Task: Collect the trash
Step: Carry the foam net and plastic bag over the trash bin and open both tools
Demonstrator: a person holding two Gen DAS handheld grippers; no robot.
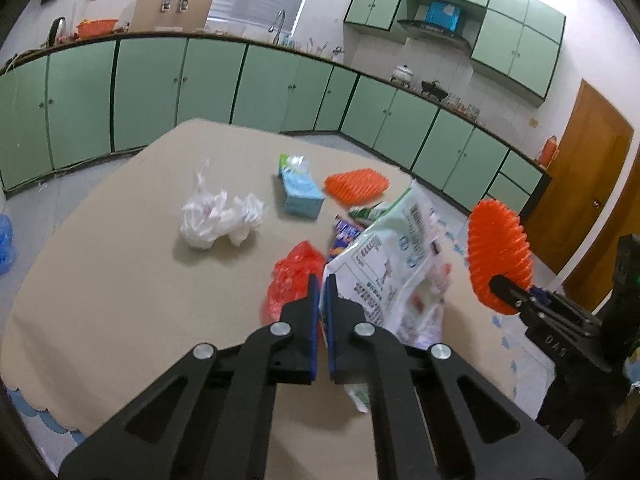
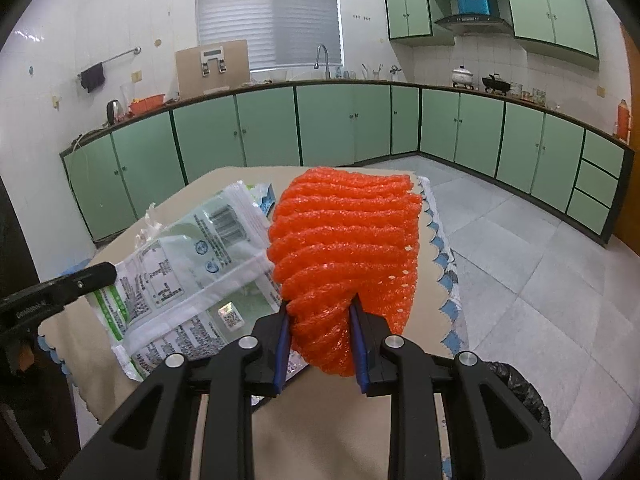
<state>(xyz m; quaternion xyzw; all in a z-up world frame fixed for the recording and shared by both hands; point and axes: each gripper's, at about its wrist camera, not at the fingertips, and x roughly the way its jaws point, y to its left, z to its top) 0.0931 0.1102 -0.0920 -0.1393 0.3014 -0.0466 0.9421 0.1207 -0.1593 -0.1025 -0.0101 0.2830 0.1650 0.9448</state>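
On beige table (image 1: 100, 280): crumpled white bag (image 1: 218, 218), blue carton (image 1: 300, 194), orange foam net (image 1: 356, 184), red bag (image 1: 294, 280). Left gripper (image 1: 322, 312): jaws closed on edge of green-white printed wrapper (image 1: 396, 264), lifted off tabletop. Right gripper (image 2: 320, 344): clamped on second orange foam sleeve (image 2: 348, 248), held above table edge, beside wrapper.
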